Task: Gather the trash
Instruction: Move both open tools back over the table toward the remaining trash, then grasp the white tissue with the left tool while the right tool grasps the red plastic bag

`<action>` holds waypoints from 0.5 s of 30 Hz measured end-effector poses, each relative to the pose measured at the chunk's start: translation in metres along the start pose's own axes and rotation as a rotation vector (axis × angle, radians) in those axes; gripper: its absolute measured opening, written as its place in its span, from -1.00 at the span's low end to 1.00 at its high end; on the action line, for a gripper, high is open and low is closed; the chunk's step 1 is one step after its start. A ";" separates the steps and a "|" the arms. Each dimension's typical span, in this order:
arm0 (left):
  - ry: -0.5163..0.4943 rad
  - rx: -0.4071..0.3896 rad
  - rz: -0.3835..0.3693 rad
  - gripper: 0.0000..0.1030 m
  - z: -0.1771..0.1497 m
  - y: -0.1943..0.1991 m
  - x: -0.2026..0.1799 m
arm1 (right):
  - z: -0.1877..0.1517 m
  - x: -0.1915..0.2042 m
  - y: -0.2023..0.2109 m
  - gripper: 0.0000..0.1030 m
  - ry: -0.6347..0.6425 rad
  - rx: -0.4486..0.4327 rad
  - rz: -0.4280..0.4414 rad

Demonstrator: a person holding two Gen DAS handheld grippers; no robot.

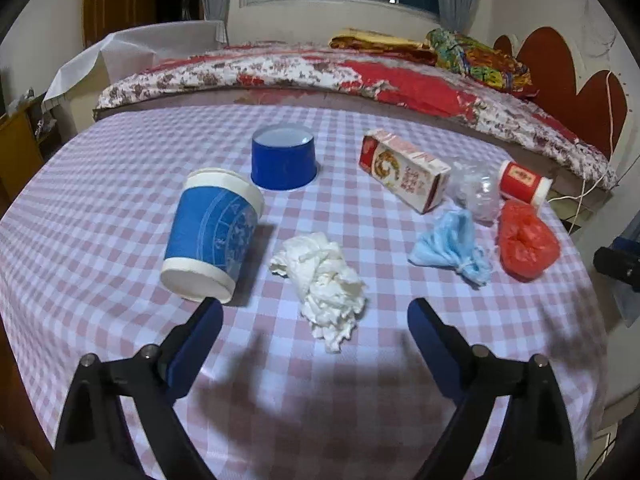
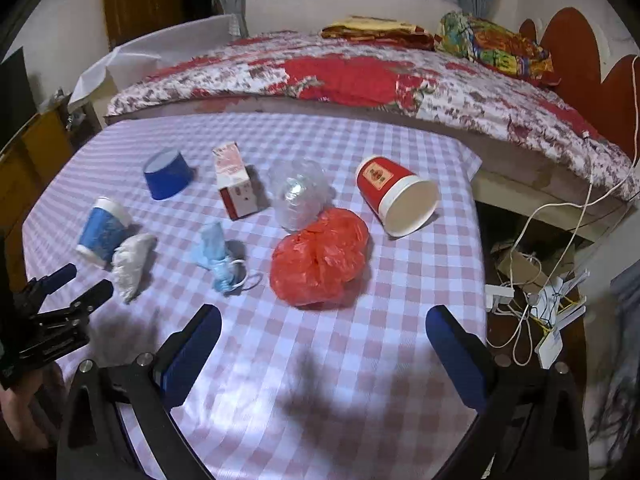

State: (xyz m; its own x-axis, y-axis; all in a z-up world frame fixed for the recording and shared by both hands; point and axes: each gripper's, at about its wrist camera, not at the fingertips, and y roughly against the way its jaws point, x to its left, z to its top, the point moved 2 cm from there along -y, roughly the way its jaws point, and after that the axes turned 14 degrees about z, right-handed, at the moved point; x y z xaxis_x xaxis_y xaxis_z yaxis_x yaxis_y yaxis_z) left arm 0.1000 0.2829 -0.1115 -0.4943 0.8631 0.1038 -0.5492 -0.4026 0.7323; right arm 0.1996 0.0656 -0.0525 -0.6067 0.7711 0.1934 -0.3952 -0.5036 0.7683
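Trash lies on a checked tablecloth (image 1: pixel 120 184). My left gripper (image 1: pixel 316 312) is open and empty, just short of a crumpled white tissue (image 1: pixel 324 280). Left of it a blue-and-white paper cup (image 1: pixel 212 232) lies on its side. Behind stand an upturned blue bowl (image 1: pixel 284 162) and a red-white carton (image 1: pixel 404 170). My right gripper (image 2: pixel 324 320) is open and empty, just before a crumpled red plastic bag (image 2: pixel 320 258). A blue face mask (image 2: pixel 218 256), clear crumpled plastic (image 2: pixel 298 196) and a tipped red paper cup (image 2: pixel 396 200) lie around it.
A bed with a red floral quilt (image 2: pixel 360 76) runs along the table's far side. Right of the table's edge, white cables and a power strip (image 2: pixel 532 292) lie on the floor. The left gripper also shows at the left edge of the right wrist view (image 2: pixel 72 284).
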 end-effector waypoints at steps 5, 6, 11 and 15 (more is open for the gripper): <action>-0.005 0.021 -0.002 0.77 0.004 -0.020 -0.004 | 0.007 -0.008 -0.031 0.99 -0.008 0.036 -0.002; -0.007 0.023 -0.003 0.77 0.004 -0.022 -0.004 | 0.008 -0.009 -0.037 0.98 -0.011 0.043 -0.002; -0.019 0.049 -0.005 0.68 0.008 -0.035 -0.009 | 0.011 -0.019 -0.061 0.87 -0.030 0.074 0.005; -0.019 0.066 -0.007 0.61 0.010 -0.043 -0.011 | 0.011 -0.025 -0.074 0.74 -0.036 0.094 0.020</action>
State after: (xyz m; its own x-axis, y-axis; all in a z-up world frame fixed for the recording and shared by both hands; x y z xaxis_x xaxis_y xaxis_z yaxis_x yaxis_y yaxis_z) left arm 0.1353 0.2939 -0.1372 -0.4772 0.8718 0.1110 -0.5066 -0.3761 0.7758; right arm 0.2513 0.0877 -0.1075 -0.5882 0.7756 0.2291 -0.3163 -0.4813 0.8175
